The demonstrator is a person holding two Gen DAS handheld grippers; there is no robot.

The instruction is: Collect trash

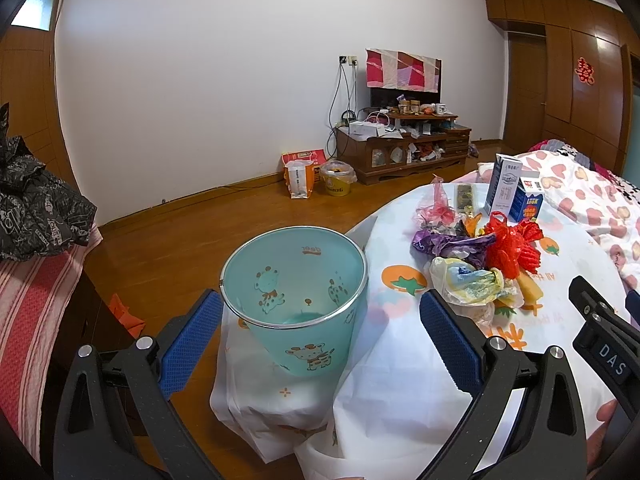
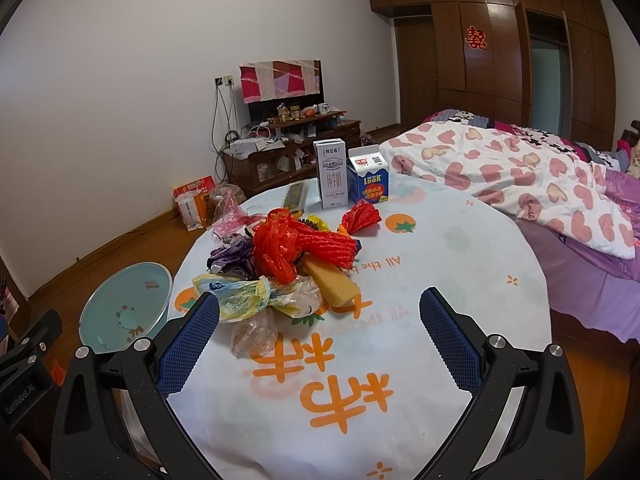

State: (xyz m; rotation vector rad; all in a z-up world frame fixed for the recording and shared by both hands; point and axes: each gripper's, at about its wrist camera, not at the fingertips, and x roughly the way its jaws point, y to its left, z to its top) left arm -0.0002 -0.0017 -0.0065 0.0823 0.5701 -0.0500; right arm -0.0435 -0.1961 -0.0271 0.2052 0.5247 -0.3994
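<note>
**Mia:** Where is the trash?

**Ben:** It is in a pile (image 2: 288, 268) on the round surface (image 2: 460, 280), on a white cloth with orange fruit on it. There is a red net bag (image 2: 304, 246), a purple wrapper (image 2: 232, 260), a yellow and blue bag (image 2: 240, 294), a clear bag (image 2: 254, 334) and a yellow sponge (image 2: 330, 286). They all touch each other.

**Mia:** What is behind the pile?

**Ben:** Two cartons stand upright at the far side. The tall one is white (image 2: 332, 174) and the short one is blue (image 2: 368, 182). They stand just beside each other. A pink bag (image 2: 226, 212) lies near the far left rim.

**Mia:** And the bin?

**Ben:** The bin (image 1: 296, 292) is light green with little giraffes on it. It is just beside the surface, on the left of the pile. It looks empty inside.

**Mia:** What is the left hand-held gripper (image 1: 320, 340) doing?

**Ben:** Its blue pads are wide apart. The bin is between them, but it holds nothing.

**Mia:** And the right hand-held gripper (image 2: 320, 340)?

**Ben:** It is spread wide too and holds nothing. It is over the near side of the surface, and the pile is just past its left pad (image 2: 188, 344).

**Mia:** What else is there?

**Ben:** A bed (image 2: 540, 184) with a pink heart blanket is on the right.
</note>
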